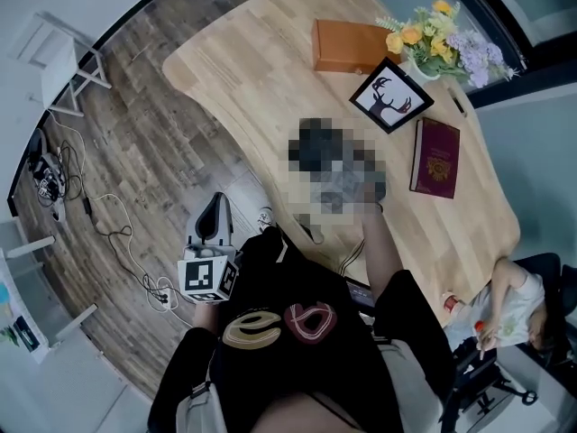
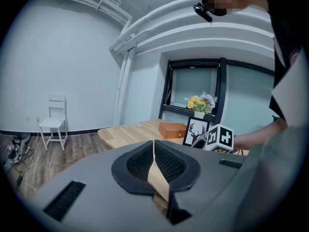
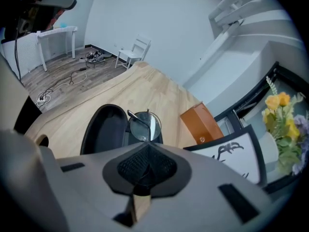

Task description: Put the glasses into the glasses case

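Observation:
In the right gripper view my right gripper (image 3: 146, 146) is shut on the glasses (image 3: 144, 124). One round lens and a temple arm stick out past the fingertips. The glasses hang just over the open black glasses case (image 3: 102, 129), which lies on the wooden table (image 3: 159, 93). In the head view a mosaic patch covers that spot; only the right forearm (image 1: 383, 242) shows. My left gripper (image 1: 215, 216) hovers off the table's near edge over the floor. Its pads meet at the tip (image 2: 154, 143) with nothing between them.
At the table's far end are an orange box (image 1: 352, 45), a framed deer picture (image 1: 391, 96), a flower bunch (image 1: 442, 43) and a maroon book (image 1: 435, 158). A white chair (image 1: 59, 61) and cables (image 1: 117, 233) are on the floor. A person sits at lower right (image 1: 514, 305).

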A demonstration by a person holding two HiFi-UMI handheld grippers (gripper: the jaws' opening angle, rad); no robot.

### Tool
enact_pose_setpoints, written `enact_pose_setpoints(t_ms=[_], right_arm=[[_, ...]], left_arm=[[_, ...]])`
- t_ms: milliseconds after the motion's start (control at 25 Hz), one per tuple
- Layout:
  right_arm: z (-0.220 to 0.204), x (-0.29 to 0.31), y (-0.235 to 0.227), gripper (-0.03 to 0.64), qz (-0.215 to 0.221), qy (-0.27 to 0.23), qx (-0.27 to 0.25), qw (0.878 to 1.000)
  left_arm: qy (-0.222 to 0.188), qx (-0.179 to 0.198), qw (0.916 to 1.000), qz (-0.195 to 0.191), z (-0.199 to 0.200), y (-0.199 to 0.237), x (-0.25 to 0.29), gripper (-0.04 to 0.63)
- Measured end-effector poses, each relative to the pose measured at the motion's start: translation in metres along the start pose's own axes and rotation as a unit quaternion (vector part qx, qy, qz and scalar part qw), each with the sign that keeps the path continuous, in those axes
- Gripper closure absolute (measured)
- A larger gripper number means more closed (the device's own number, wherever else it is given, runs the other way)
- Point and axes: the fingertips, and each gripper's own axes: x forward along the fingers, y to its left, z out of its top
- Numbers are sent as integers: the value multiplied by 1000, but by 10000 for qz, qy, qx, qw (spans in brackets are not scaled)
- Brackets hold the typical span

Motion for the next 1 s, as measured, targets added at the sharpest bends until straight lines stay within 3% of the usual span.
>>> enact_pose_setpoints(t_ms=[1000], right_arm=[[-4, 40, 4, 604, 128, 187, -175, 9996]], left_arm=[[319, -40, 9995, 80, -12, 8, 22, 572]])
